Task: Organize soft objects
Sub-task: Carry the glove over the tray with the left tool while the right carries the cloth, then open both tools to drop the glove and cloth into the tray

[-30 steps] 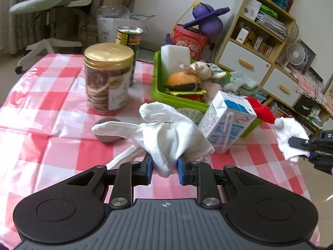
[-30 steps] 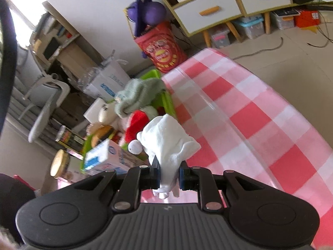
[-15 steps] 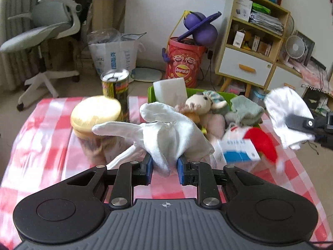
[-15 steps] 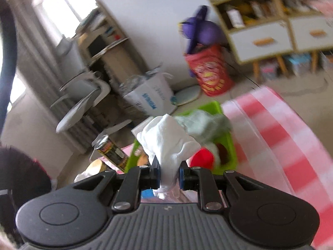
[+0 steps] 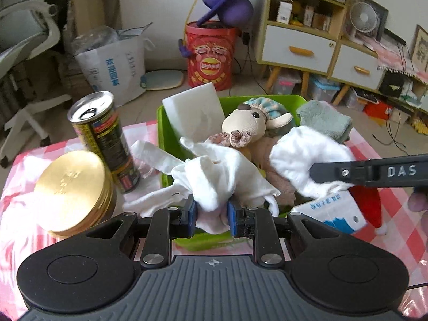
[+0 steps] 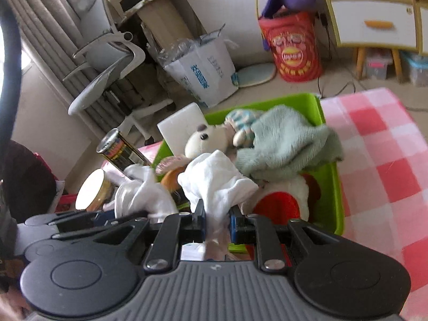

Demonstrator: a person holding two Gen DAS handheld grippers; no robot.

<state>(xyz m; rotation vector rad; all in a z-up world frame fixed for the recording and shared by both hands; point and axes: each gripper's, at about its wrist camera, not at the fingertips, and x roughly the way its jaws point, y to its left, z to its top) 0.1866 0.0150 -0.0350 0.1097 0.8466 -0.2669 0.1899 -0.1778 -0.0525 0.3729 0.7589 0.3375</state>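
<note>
My left gripper (image 5: 211, 215) is shut on a white glove (image 5: 214, 171) and holds it over the near edge of the green bin (image 5: 163, 139). My right gripper (image 6: 217, 220) is shut on a second white glove (image 6: 218, 179), also above the bin (image 6: 335, 195); it shows from the side in the left wrist view (image 5: 302, 155). The bin holds a plush mouse (image 5: 254, 123), a grey-green towel (image 6: 289, 139), a white sponge block (image 5: 192, 112) and a red Santa hat (image 6: 281, 203).
On the pink checked tablecloth (image 6: 379, 144) stand a gold-lidded cookie jar (image 5: 71, 187), a drink can (image 5: 104, 136) and a milk carton (image 5: 331, 211) beside the bin. Behind the table are an office chair, a cardboard box, a red bucket and a shelf unit.
Both grippers rose from the table and moved over the green bin, each carrying its white glove. The right gripper swung left, close beside the left one.
</note>
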